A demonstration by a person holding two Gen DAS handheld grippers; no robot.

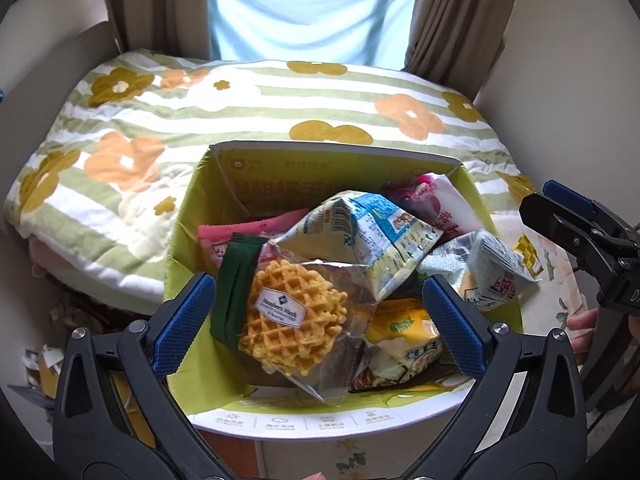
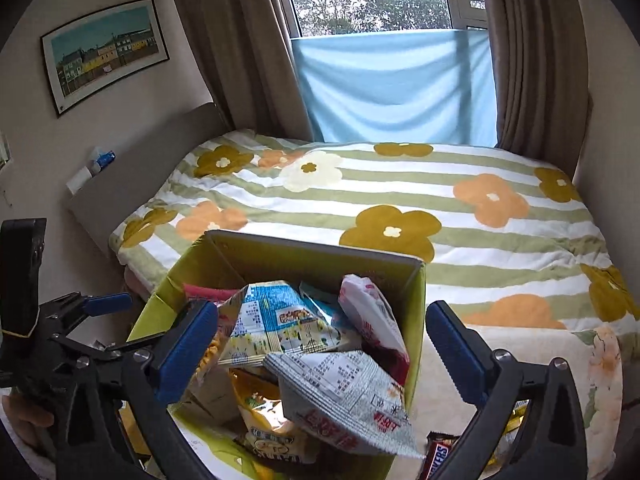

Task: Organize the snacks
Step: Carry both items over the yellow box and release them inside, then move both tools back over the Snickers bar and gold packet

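A green cardboard box (image 1: 188, 216) holds several snack packets; it also shows in the right wrist view (image 2: 416, 312). A clear-wrapped waffle (image 1: 294, 316) lies on top near the front, with a blue and white bag (image 1: 360, 232) behind it and a grey bag (image 1: 492, 276) at the box's right rim. My left gripper (image 1: 320, 320) is open just above the waffle, touching nothing. My right gripper (image 2: 320, 352) is open over the grey bag (image 2: 348, 400), holding nothing. A Snickers bar (image 2: 440, 456) lies outside the box at lower right.
The box stands on a small table with a floral cloth (image 2: 540, 364) beside a bed with a striped flower quilt (image 2: 400, 200). Curtains (image 2: 532, 60) and a window are behind the bed. The right gripper shows at the left wrist view's right edge (image 1: 560, 224).
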